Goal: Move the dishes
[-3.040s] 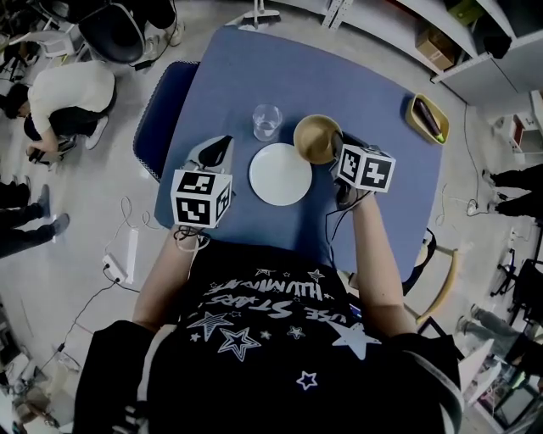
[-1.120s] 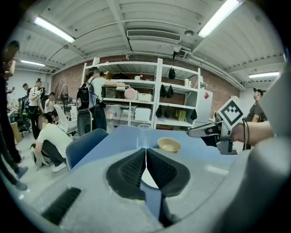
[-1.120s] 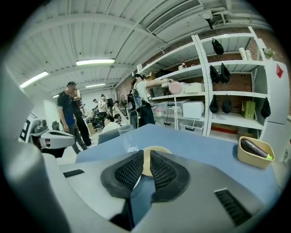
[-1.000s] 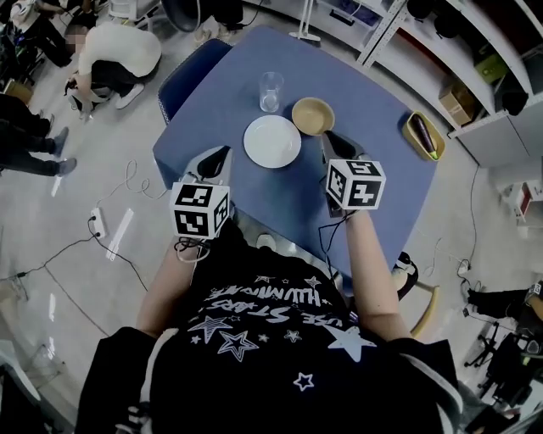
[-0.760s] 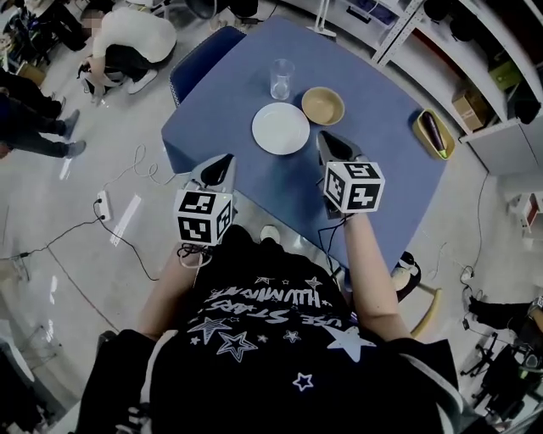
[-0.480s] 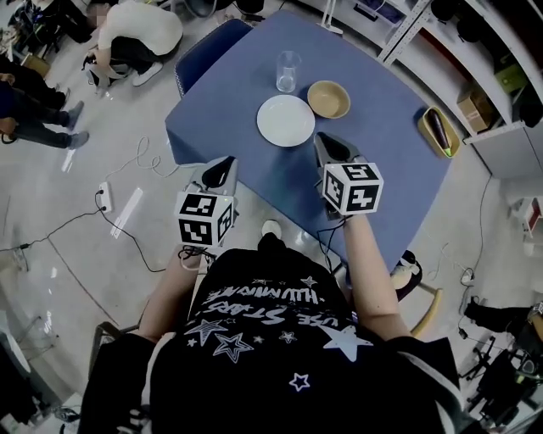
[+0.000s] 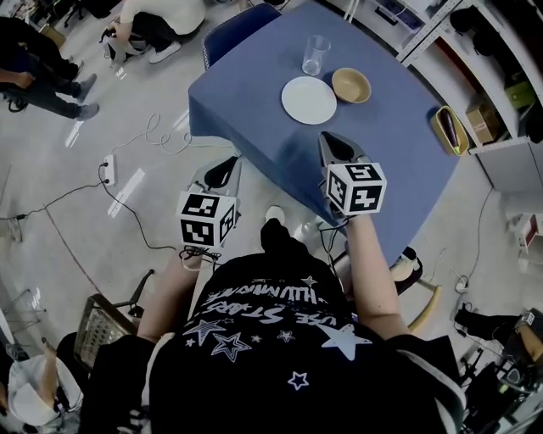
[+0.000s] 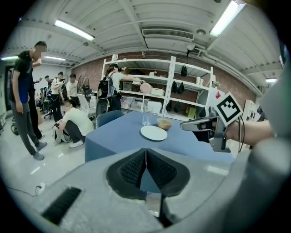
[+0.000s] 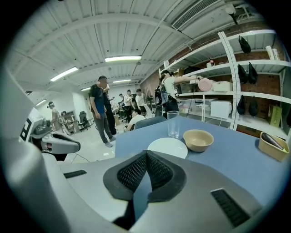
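Observation:
On the blue table (image 7: 373, 161) stand a white plate (image 7: 309, 100), a tan bowl (image 7: 350, 85) to its right and a clear glass (image 7: 316, 55) behind them. My left gripper (image 7: 225, 165) is shut and empty, held over the floor in front of the table's near edge. My right gripper (image 7: 331, 140) is also shut and empty, above the table's near part, well short of the plate. From the left gripper (image 8: 145, 152) I see the plate (image 8: 153, 133) far ahead. The right gripper (image 9: 146, 154) looks at the plate (image 9: 167, 147), bowl (image 9: 197, 140) and glass (image 9: 173, 124).
A yellow tray (image 7: 448, 129) with a dark eggplant sits at the table's right edge. A blue chair (image 7: 242, 21) stands at the far left side. Cables and a power strip (image 7: 109, 168) lie on the floor. People (image 7: 51, 80) are at the left, shelves at the right.
I have backed away from the table. Three seconds ago the right gripper was at the bowl; now both grippers are drawn back, and the dishes lie far ahead.

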Motion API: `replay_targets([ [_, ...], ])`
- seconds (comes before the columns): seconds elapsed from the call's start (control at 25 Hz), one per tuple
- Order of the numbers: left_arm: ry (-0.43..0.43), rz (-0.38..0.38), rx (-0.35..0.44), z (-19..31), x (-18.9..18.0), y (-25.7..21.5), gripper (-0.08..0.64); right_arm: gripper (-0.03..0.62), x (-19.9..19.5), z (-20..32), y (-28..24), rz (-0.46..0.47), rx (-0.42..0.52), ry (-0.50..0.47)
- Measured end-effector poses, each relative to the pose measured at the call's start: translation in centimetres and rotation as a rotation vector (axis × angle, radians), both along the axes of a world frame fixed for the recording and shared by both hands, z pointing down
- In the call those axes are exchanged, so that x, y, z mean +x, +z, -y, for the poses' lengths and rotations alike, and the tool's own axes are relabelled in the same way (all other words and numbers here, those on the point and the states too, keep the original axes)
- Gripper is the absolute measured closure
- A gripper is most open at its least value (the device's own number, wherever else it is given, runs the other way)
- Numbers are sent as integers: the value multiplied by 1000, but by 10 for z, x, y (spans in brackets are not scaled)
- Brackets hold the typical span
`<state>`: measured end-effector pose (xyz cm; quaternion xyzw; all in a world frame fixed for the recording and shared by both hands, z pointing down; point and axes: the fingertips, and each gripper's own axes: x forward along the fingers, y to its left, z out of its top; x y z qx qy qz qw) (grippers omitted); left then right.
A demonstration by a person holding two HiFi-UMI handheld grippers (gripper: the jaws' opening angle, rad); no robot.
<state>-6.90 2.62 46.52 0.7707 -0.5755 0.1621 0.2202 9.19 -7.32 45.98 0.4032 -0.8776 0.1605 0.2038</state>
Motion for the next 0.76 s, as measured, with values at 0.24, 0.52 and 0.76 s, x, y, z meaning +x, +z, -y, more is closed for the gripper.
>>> replay_targets([
  [0.24,-43,-9,13,-44,-12,-4,538,589,-15,-44,-5,-8,10,-46],
  [0.52,-66,-23,30,-97,-12,-4,538,589,-18,-97,-6,-16,19,-70],
  [0.76,-86,-26,35,-144,-8,-8,538,589,-10,-144,-9,-19,14,-79],
])
